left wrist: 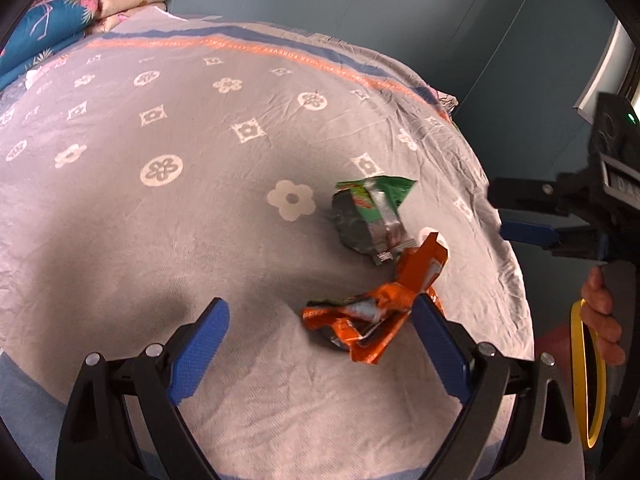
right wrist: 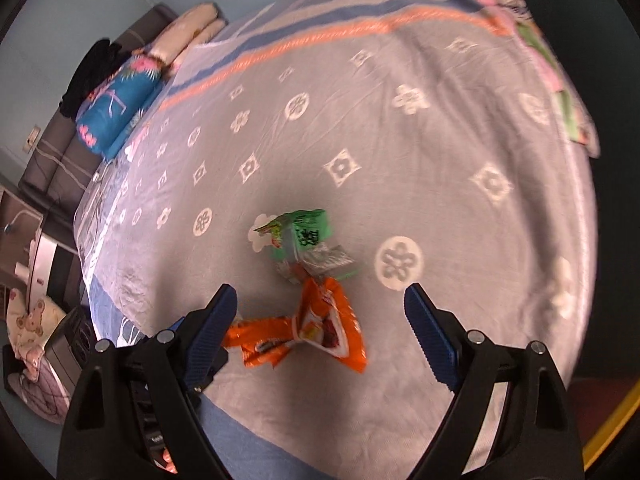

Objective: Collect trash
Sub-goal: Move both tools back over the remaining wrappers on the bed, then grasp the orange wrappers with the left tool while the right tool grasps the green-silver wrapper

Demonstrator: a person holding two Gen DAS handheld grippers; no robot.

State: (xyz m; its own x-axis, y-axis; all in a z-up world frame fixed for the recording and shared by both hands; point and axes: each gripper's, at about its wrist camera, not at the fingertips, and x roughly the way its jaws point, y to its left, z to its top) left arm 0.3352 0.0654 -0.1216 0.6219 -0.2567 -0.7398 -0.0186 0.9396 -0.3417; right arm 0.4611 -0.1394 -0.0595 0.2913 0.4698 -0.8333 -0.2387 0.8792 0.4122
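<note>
Left wrist view: the left gripper (left wrist: 320,316) hangs low over a bed with a grey bedspread (left wrist: 160,240) that has white flower shapes on it.
Left gripper: its two blue fingers are spread wide apart. It holds nothing. Its right-hand finger (left wrist: 438,344) sits right by the edge of the orange wrapper; if they touch, I cannot tell.
Orange wrapper (left wrist: 372,316): crumpled and shiny. It lies flat on the bedspread, just past the fingertips and over to the right side.
Green wrapper (left wrist: 370,216): crumpled too, green and silver. It lies just behind the orange one, farther from the gripper. Their ends meet.
Right gripper (left wrist: 520,216): it pokes in from the right edge, up above the bed's side, well apart from both wrappers. A hand (left wrist: 600,312) holds it from below.
Yellow ring (left wrist: 588,376): a round yellow rim at the right edge, down beside the bed. What it belongs to is hard to tell.
Pillows (left wrist: 60,12): a blue flowery one and a pale one lie at the far left end of the bed.

Right wrist view: a bit blurry.
Right gripper (right wrist: 320,304): its blue fingers are also wide apart, and it holds nothing.
Orange wrapper (right wrist: 312,328): it lies on the bedspread (right wrist: 440,140) between the two fingers, nearer the left-hand one.
Green wrapper (right wrist: 308,240): just past the orange wrapper, touching it.
Pillows (right wrist: 120,108): at the far left end of the bed.
</note>
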